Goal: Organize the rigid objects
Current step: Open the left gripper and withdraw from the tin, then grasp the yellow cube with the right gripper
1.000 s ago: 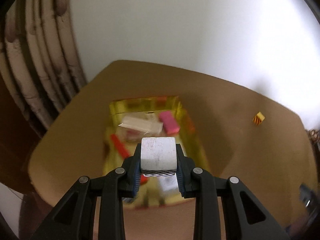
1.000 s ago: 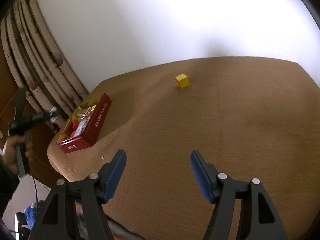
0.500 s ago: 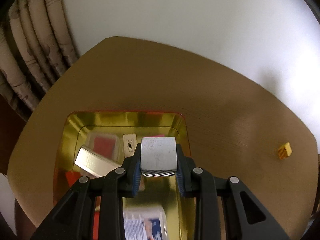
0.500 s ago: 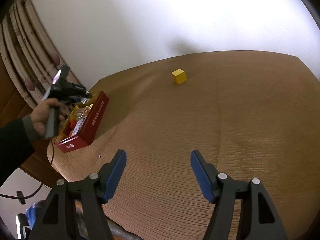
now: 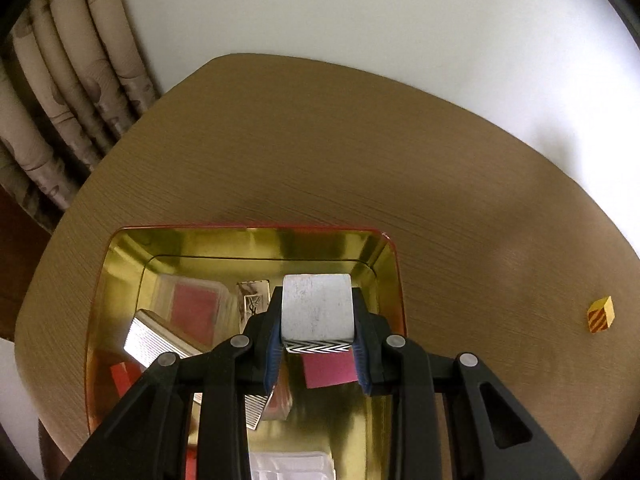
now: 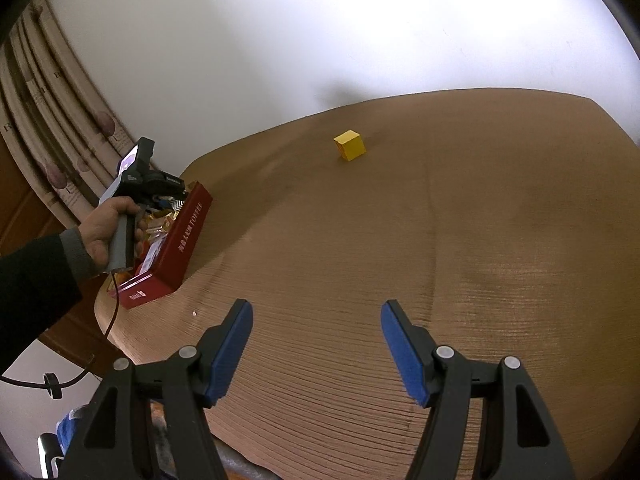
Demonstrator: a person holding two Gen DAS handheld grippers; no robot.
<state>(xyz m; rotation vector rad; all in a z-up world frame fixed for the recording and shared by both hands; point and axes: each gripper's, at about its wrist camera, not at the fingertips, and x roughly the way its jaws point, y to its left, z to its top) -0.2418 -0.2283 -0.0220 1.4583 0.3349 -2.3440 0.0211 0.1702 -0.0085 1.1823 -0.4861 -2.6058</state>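
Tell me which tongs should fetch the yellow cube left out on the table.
Right. The right tongs stand open and empty over the table, facing the yellow cube. The left tongs are shut on a white block above the gold-lined tin.

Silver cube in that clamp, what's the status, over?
Left gripper shut on silver cube, over the gold-lined red tin. Right gripper open, empty. Yellow cube alone on brown table. Nothing blocking.
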